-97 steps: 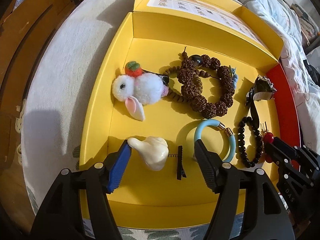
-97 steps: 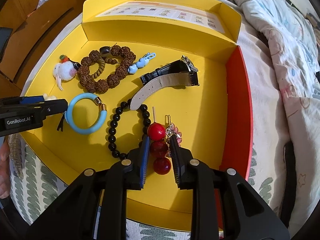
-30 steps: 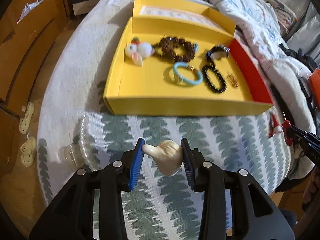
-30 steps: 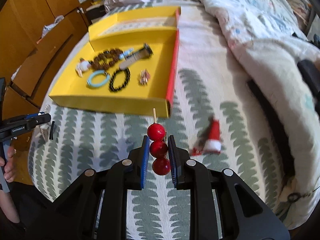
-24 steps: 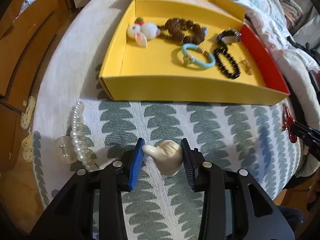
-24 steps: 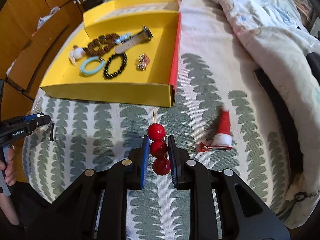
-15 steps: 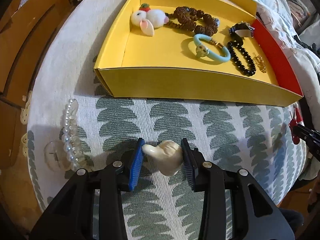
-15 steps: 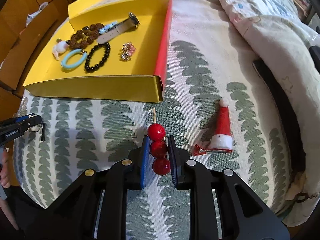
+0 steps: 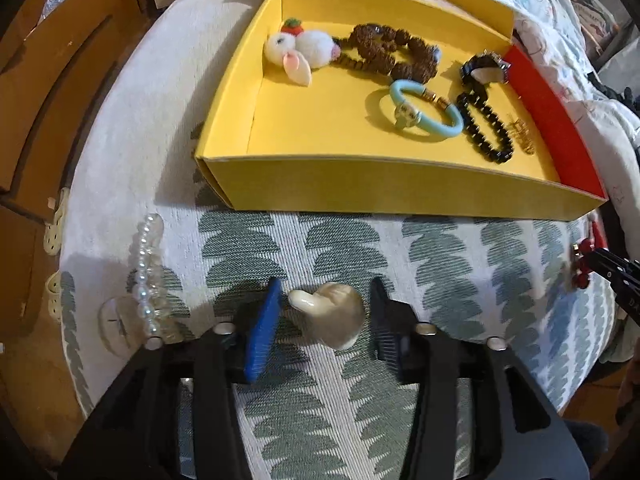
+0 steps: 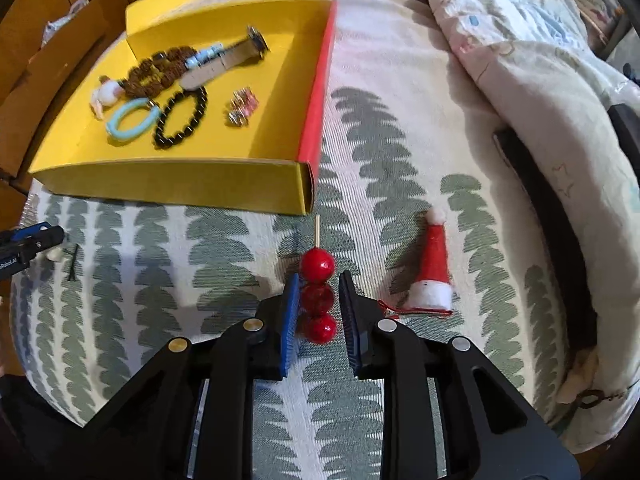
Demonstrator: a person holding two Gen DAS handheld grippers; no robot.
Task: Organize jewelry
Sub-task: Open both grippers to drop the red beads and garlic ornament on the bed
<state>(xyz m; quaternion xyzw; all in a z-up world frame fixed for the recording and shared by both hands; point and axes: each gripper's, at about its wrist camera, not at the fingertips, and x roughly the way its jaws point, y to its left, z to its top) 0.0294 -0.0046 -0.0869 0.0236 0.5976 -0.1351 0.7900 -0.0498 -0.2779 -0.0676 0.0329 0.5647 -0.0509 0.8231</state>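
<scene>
A cream hand-shaped hair clip (image 9: 332, 314) lies on the leaf-patterned bedspread between the fingers of my left gripper (image 9: 326, 286). Its jaws are opening, and a gap shows on each side of the clip. In the right wrist view a skewer of three red beads (image 10: 317, 266) rests on the bedspread between the pads of my right gripper (image 10: 320, 280). Those jaws are opening too, with slim gaps beside the beads. The yellow box (image 9: 360, 184) sits beyond both grippers, holding a pompom bunny (image 9: 300, 46), bead bracelets and a watch (image 9: 484, 70).
A pearl hair claw (image 9: 146, 280) lies left of the left gripper. A red Santa-hat clip (image 10: 434, 276) lies right of the right gripper, and a small black clip (image 10: 73, 262) at the far left. A rumpled quilt (image 10: 520, 60) fills the right. The bed edge is close on the left.
Both grippers carried their pieces out of the yellow box and sank onto the bedspread in front of it. Both pairs of jaws have now spread off the cream clip and the red skewer.
</scene>
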